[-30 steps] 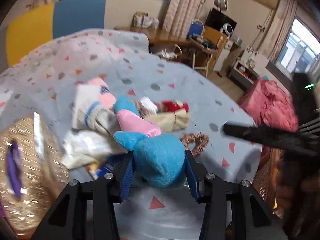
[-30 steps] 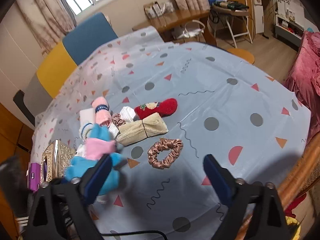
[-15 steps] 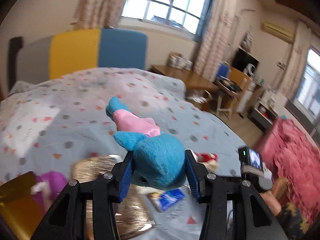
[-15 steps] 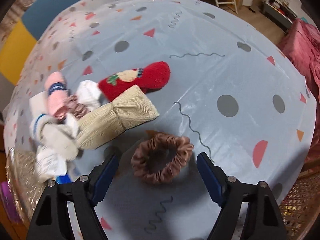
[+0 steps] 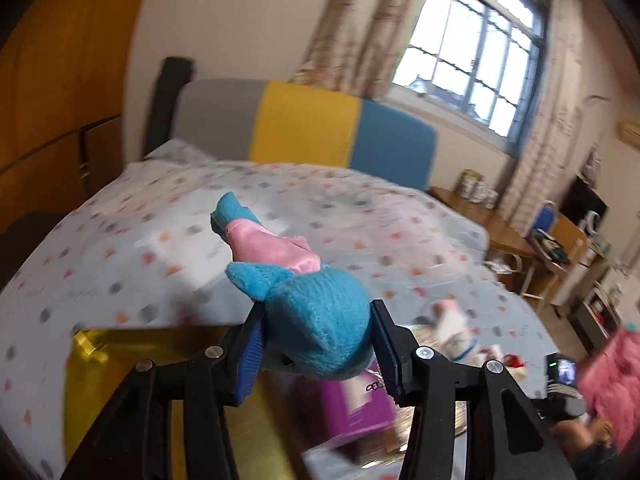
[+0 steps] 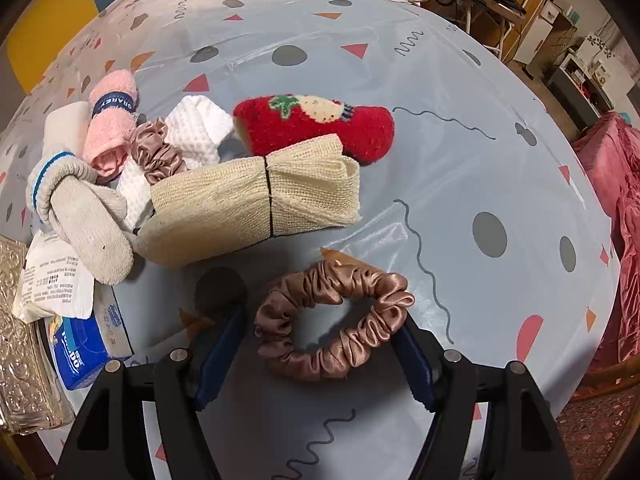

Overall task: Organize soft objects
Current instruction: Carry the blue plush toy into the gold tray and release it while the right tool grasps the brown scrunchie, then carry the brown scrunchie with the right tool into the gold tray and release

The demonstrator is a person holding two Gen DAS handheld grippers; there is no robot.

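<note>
Left wrist view: the left hand-held gripper (image 5: 318,344) is clenched on a blue plush toy (image 5: 320,328), whose pink satin part (image 5: 272,246) and blue tip point away from the camera. The toy is held in the air above a gold box (image 5: 104,364); a purple carton (image 5: 358,400) lies under the toy, beside the gold surface. Beyond them spreads the table (image 5: 120,248) under a pale cloth printed with dots and triangles, with a grey, yellow and blue chair back (image 5: 304,128) at its far edge. This view is blurred.

Right wrist view: the right hand-held gripper (image 6: 320,350) is released, its jaws spread wide on either side of a brown satin scrunchie (image 6: 332,320) that lies flat on the table (image 6: 480,160); whether the pads touch it cannot be told. Just beyond lies a cream mesh cloth bundle (image 6: 248,208) tied around its middle, with a red fuzzy sock (image 6: 316,126) touching its far side. To the left are piled a white waffle cloth (image 6: 198,128), a second brown scrunchie (image 6: 156,152), a rolled pink towel (image 6: 112,120) and a grey sock with blue-striped cuff (image 6: 80,208). A blue tissue packet (image 6: 78,354) and a white packet (image 6: 52,284) lie at the left edge.
</note>
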